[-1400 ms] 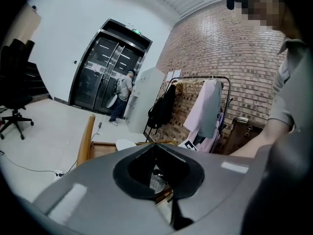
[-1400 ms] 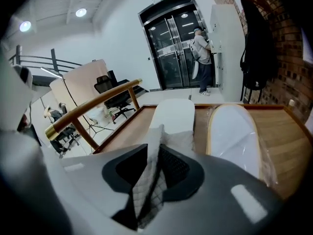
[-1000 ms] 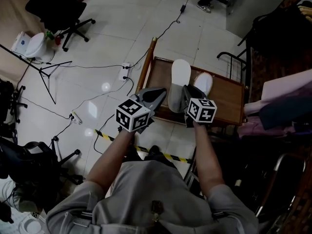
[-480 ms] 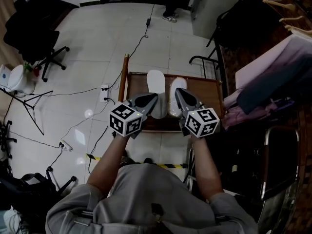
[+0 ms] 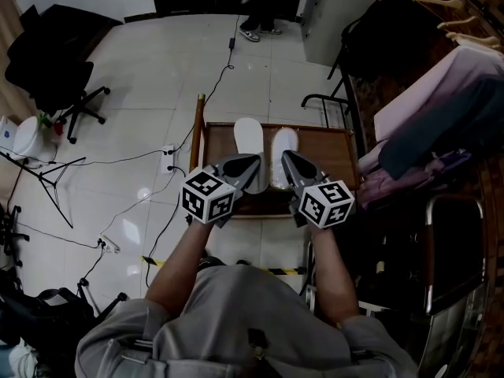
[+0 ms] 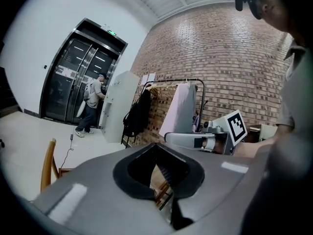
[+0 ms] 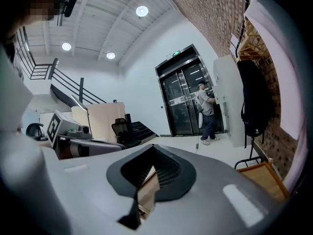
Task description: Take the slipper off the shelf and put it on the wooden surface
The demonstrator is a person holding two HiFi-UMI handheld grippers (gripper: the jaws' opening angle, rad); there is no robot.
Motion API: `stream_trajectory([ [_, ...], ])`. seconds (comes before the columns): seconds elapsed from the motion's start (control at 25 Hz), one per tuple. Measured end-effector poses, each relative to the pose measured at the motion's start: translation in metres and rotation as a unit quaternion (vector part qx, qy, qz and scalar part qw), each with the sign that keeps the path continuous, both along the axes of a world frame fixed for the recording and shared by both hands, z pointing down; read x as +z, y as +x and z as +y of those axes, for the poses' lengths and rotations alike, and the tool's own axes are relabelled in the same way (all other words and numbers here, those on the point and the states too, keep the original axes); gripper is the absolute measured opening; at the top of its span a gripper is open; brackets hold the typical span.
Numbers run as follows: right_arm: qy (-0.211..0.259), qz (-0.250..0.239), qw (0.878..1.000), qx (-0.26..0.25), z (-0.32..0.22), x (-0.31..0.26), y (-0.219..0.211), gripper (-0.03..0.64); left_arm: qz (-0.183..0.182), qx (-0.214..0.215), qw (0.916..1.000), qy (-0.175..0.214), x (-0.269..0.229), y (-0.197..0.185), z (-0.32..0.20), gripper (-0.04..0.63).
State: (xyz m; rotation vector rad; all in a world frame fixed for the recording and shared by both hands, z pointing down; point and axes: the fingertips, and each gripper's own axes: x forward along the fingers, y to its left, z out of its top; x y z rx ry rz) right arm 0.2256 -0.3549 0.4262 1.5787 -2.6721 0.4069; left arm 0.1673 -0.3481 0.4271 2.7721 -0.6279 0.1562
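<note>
Evidently both slippers sit on the wooden desk (image 5: 335, 144), long axes 12 to 6: one slipper (image 5: 283, 142) at 12 o'clock of the right gripper (image 5: 288, 159), its twin (image 5: 249, 136) beyond the left gripper (image 5: 253, 162); both pairs of jaws closed, empty

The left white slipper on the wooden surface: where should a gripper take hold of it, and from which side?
Probably its near end, pinched across the narrow width from above. The left slipper lies flat, lengthwise away from the person, with the other slipper on its right, so come from the near side with the left gripper.
</note>
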Motion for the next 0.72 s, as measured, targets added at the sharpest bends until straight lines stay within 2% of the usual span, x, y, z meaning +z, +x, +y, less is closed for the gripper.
stream_trajectory([
  [0.72, 0.001, 0.0, 1.0, -0.021, 0.004, -0.006, -0.013, -0.002, 0.003, 0.006, 1.0, 0.002, -0.004, -0.001, 0.005, -0.032],
])
